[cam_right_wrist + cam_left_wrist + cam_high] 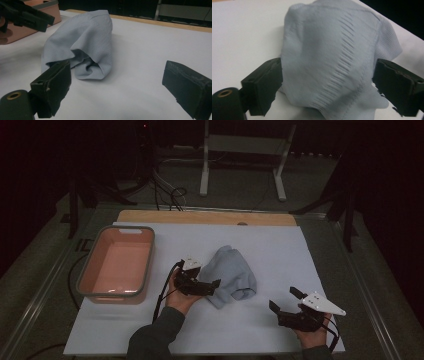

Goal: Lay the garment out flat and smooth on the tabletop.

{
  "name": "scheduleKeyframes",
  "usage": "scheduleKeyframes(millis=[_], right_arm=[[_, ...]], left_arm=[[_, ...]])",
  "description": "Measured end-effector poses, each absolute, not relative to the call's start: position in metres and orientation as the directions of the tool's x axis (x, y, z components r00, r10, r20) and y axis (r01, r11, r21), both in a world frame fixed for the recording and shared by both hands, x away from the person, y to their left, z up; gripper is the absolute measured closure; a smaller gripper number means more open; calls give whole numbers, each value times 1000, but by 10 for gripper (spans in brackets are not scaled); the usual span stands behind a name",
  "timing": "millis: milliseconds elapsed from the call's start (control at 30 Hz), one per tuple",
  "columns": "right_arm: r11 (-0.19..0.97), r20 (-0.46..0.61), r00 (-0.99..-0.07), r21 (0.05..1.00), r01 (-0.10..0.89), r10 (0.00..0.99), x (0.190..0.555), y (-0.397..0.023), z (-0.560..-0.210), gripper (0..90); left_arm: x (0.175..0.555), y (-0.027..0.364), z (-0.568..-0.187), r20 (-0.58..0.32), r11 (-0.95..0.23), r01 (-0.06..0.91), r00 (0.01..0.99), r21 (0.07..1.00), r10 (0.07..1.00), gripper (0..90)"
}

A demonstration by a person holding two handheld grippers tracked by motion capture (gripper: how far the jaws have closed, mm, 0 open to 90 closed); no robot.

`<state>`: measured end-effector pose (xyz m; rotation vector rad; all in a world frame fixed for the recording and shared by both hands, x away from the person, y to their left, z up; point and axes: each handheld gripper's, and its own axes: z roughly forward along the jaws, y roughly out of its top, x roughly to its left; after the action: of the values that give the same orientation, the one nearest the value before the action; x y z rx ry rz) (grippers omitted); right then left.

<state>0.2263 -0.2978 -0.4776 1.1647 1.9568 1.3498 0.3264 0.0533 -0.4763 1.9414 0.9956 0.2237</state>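
We count one light-blue knitted garment (231,276), bunched in a single heap on the white sheet (280,250). One pink tub (118,264) with a grey rim stands on the same sheet. We note two handheld grippers: the left gripper (204,286) and the right gripper (286,299), each with two black jaws. Two hands hold them, one apiece. One white sheet covers one wooden tabletop (205,217). One white metal stand (246,150) stands beyond the table.
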Motion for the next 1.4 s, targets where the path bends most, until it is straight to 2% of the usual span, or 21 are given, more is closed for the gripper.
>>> scheduleKeyframes(millis=[233, 333, 467, 533, 600, 700, 900, 1033, 1400], right_arm=[[147, 72, -517, 917, 371, 853, 227, -298, -478, 85], [149, 70, -516, 917, 371, 854, 227, -298, -478, 85], [148, 71, -517, 917, 370, 853, 227, -298, -478, 86], [147, 72, -516, 917, 371, 854, 226, -298, -478, 85], [148, 71, -516, 917, 371, 854, 227, -298, -478, 86], [146, 72, -515, 917, 371, 854, 226, -298, -478, 85], [151, 69, -518, 916, 371, 853, 227, -297, -478, 85], [155, 69, -520, 915, 374, 851, 227, -295, -478, 86], [139, 89, -499, 904, 403, 862, 234, -290, -481, 85]], left_arm=[[319, 47, -486, -228, -294, 562, 679, 773, 698, 152], [317, 41, -492, -211, -328, 564, 688, 758, 694, 116], [316, 32, -500, -201, -370, 585, 688, 722, 697, 9], [316, 29, -502, -170, -411, 568, 709, 713, 685, 20], [314, 27, -502, -127, -426, 559, 698, 712, 705, 120], [316, 29, -499, -119, -431, 561, 695, 707, 709, 413], [316, 36, -487, -136, -392, 538, 699, 746, 702, 666], [317, 43, -478, -160, -353, 533, 695, 769, 701, 736], [328, 57, -459, -221, -267, 542, 673, 797, 706, 787]])
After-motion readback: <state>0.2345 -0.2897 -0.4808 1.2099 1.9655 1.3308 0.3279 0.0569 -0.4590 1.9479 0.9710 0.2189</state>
